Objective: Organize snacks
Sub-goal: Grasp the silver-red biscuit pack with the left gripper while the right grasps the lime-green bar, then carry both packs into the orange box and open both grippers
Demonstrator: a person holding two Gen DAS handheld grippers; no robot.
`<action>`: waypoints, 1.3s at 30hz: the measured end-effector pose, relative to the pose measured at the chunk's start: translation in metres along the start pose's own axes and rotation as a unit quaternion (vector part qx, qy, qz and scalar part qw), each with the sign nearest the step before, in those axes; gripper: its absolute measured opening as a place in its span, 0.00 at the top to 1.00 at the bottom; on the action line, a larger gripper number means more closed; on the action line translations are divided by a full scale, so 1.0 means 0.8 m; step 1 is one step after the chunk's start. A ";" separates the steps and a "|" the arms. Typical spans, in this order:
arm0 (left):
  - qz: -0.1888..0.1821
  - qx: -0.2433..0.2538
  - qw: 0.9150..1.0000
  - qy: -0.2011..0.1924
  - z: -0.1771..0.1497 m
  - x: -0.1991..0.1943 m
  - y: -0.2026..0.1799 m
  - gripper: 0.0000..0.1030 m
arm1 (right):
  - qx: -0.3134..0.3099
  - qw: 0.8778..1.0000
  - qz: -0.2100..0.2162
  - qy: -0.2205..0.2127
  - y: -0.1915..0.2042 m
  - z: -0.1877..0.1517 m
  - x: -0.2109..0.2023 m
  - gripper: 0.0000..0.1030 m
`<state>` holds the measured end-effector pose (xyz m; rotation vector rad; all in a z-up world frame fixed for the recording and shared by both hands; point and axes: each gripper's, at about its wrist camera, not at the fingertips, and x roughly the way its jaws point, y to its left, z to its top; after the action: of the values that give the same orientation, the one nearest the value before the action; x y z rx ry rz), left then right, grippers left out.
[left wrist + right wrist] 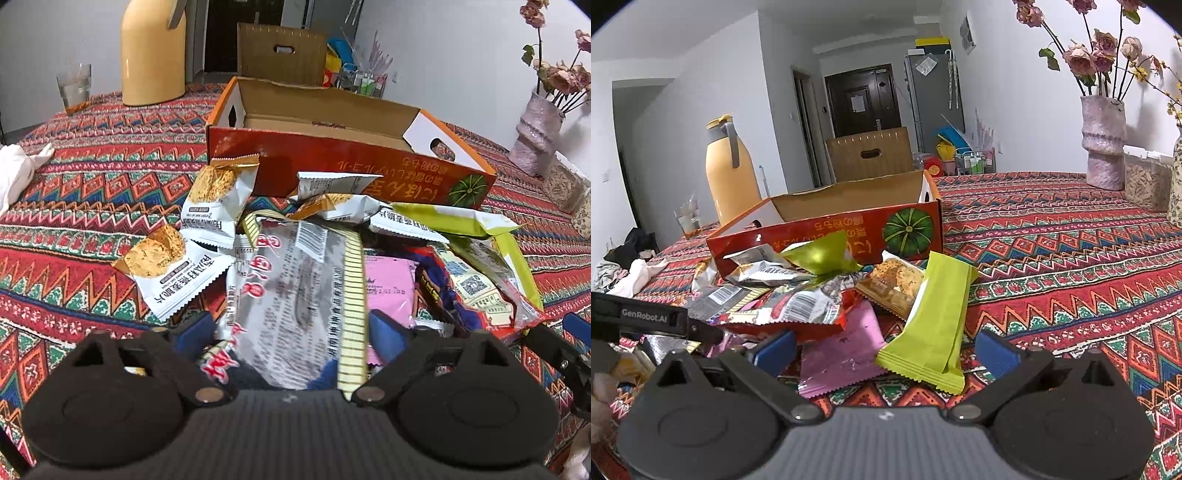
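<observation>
- the only brand I can read cleanly is "GenRobot.AI", white letters on the black body of the left gripper (657, 321) where it pokes into the right wrist view from the left edge
- the red cardboard box (332, 173) has upside-down Japanese-looking print along its near wall plus a green pumpkin picture at one end; top is open, and the inside that shows is bare cardboard
- snack pile sits on the patterned tablecloth (92, 177) right in front of that box, some packets touching its near wall
- big silver packet (295, 291) with red characters, a barcode and blocks of tiny text (too blurry to read) runs long axis away from the left wrist camera toward the box, near end tucked between the left fingers (384, 332)
- left jaws are spread wide, one either side of that packet; can't see the pads pressing on it
- two white oat-crisp packets (173, 277) with Chinese print lie left of it, each angled
- right gripper (886, 354) is spread too, nothing pinched; a lime green bar packet (934, 328) lies between its blue fingers, long axis pointing away toward the box, leaning slightly right
- pink wrapper (846, 350) lies flat just left of the green one, partly under it
- yellow thermos (729, 170) stands behind the box
</observation>
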<state>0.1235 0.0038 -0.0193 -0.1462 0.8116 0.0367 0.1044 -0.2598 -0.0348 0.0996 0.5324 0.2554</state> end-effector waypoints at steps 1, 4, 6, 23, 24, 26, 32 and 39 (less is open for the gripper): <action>-0.002 0.001 1.000 -0.003 -0.001 -0.002 0.000 0.20 | 0.000 1.000 -0.001 0.000 0.000 0.000 0.000 0.00; -0.001 0.008 1.000 -0.016 -0.003 -0.011 -0.002 0.32 | 0.001 1.000 -0.004 -0.001 0.000 0.000 -0.002 0.00; 0.000 0.010 1.000 -0.022 -0.006 -0.015 -0.001 0.33 | 0.001 1.000 -0.005 -0.002 0.001 0.000 -0.004 0.00; -0.015 -0.003 0.996 -0.087 -0.020 -0.052 0.012 0.53 | -0.004 1.000 -0.015 -0.008 0.009 -0.003 -0.021 0.00; -0.015 -0.003 0.996 -0.092 -0.020 -0.055 0.012 0.53 | -0.004 1.000 -0.015 -0.009 0.009 -0.003 -0.022 0.00; -0.016 -0.003 0.995 -0.101 -0.019 -0.059 0.013 0.53 | -0.004 1.000 -0.015 -0.012 0.009 -0.002 -0.024 0.00; -0.020 -0.003 0.993 -0.114 -0.016 -0.066 0.012 0.53 | 0.005 1.000 -0.012 -0.025 0.003 0.015 -0.028 0.00; -0.025 -0.005 0.991 -0.128 -0.009 -0.073 0.009 0.52 | -0.002 0.999 -0.037 -0.013 -0.011 0.047 0.001 0.05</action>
<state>0.0776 0.0110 0.0169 -0.1674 0.5511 0.0125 0.1263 -0.2695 -0.0040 0.0789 0.5093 0.1818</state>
